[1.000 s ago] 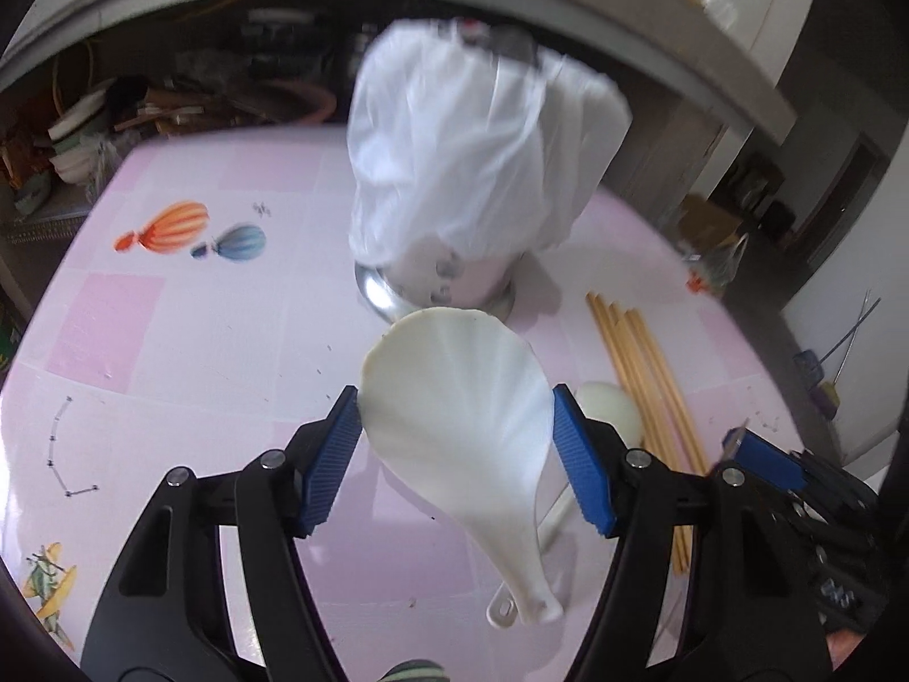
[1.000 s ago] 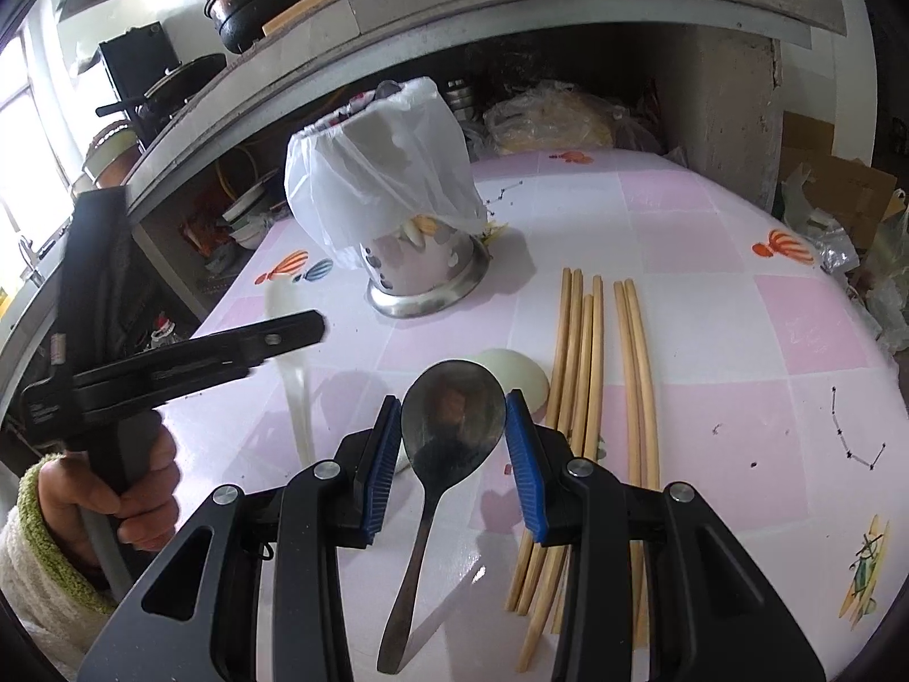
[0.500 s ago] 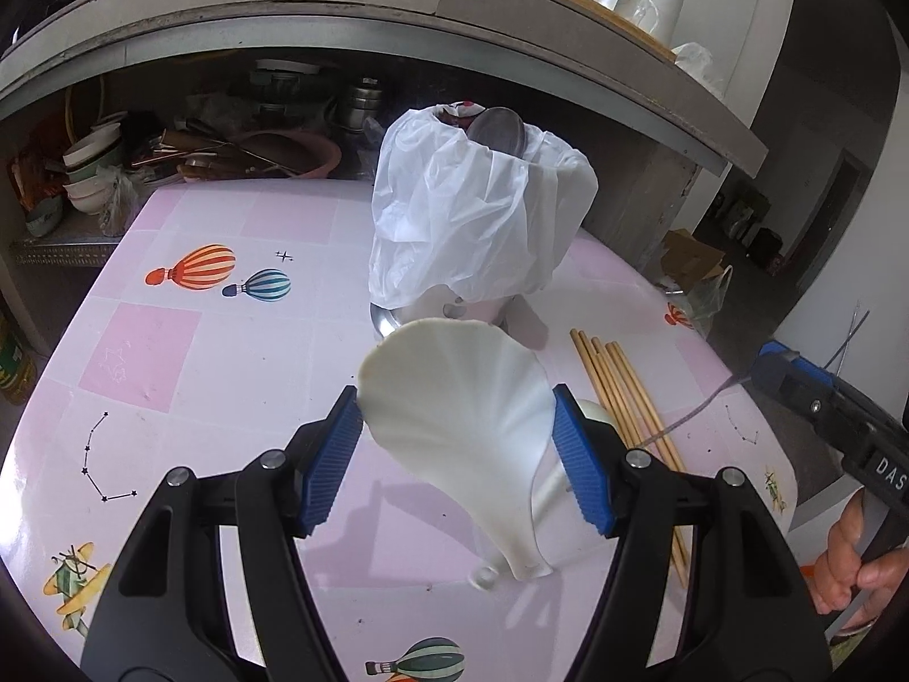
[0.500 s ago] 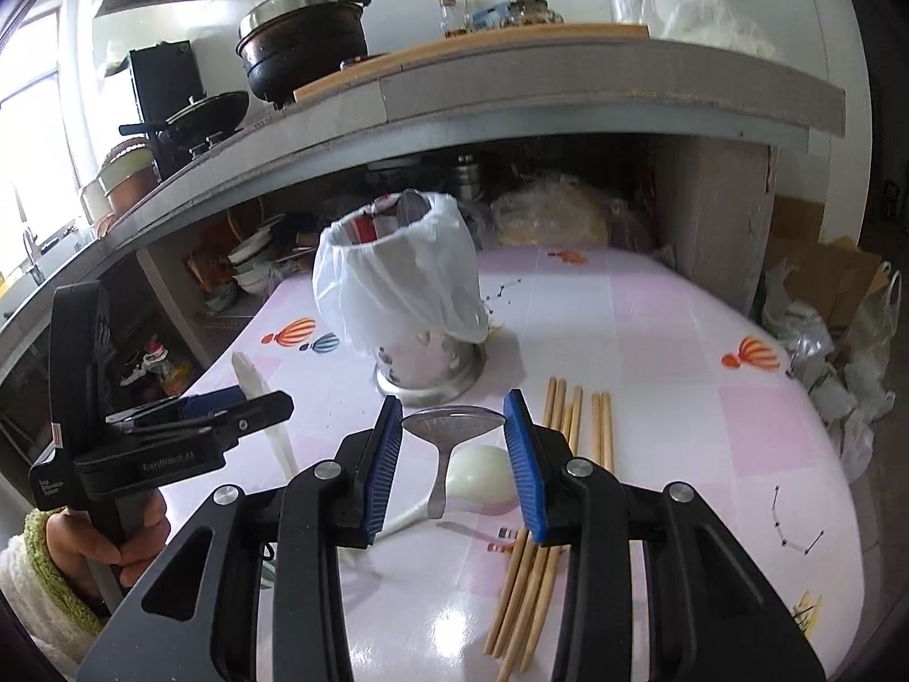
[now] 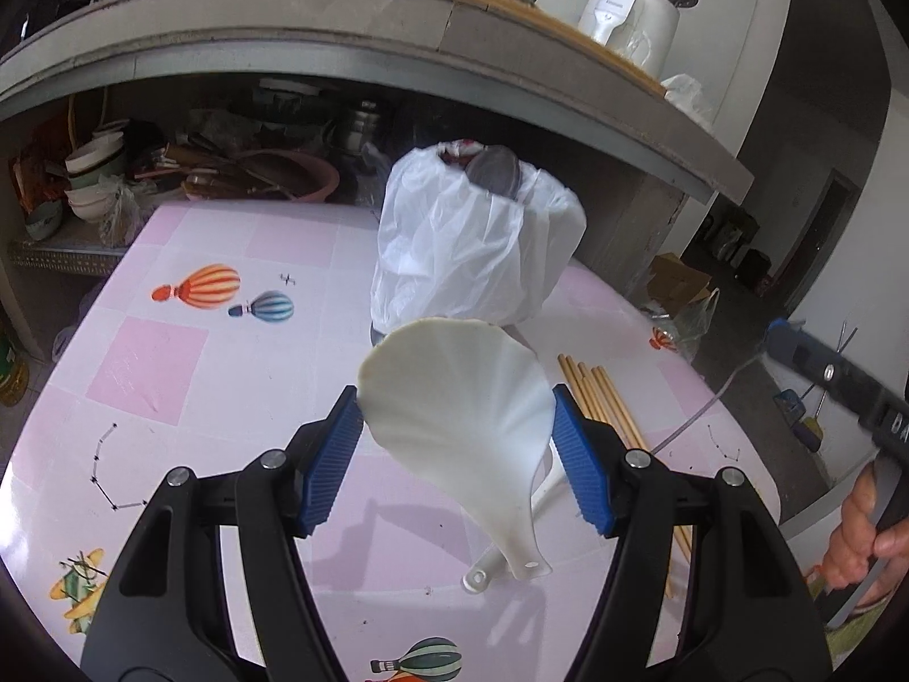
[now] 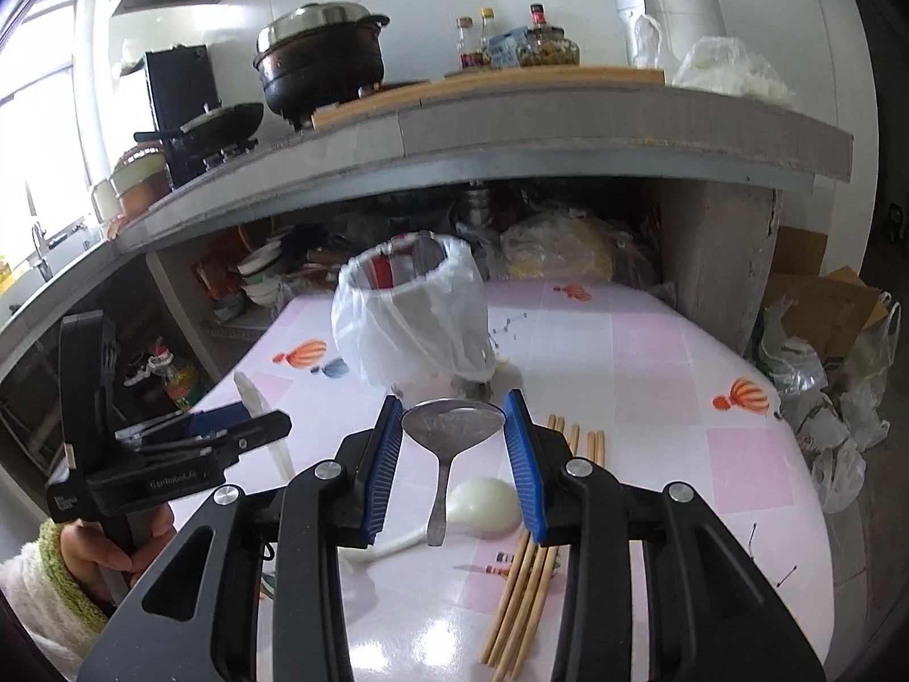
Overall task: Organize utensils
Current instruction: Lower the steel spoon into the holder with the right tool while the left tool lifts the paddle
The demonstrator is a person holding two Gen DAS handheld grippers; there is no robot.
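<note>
Pink-and-white checked covering printed with hot-air balloons lies over my table (image 5: 170,364), which stands against a grey concrete counter (image 6: 511,119) in a cluttered kitchen; under that counter a shelf holds stacked bowls (image 5: 91,182), and on top sit a black lidded pot (image 6: 321,65), sauce bottles and a white appliance (image 6: 667,0).

My left hand-held gripper (image 5: 457,449) clamps a cream rice paddle (image 5: 460,415) by the two edges of its fan-shaped blade. The blade points away from me toward the holder, and the long axis runs back and down to the handle tip, clear of the table.

My right hand-held gripper (image 6: 454,454) pinches a metal spoon (image 6: 451,432) across its bowl, with the handle hanging down toward me.

Beyond both stands the utensil holder (image 6: 412,321), draped in a white plastic bag, with a dark utensil head showing at its rim. On the table lie a white ladle (image 6: 483,506) and a bundle of wooden chopsticks (image 6: 528,562), their long axes running away from me.

Lettering on the side of the left tool, seen from the right wrist, seems to read "GenRobot.AI", though it is small and blurred.
</note>
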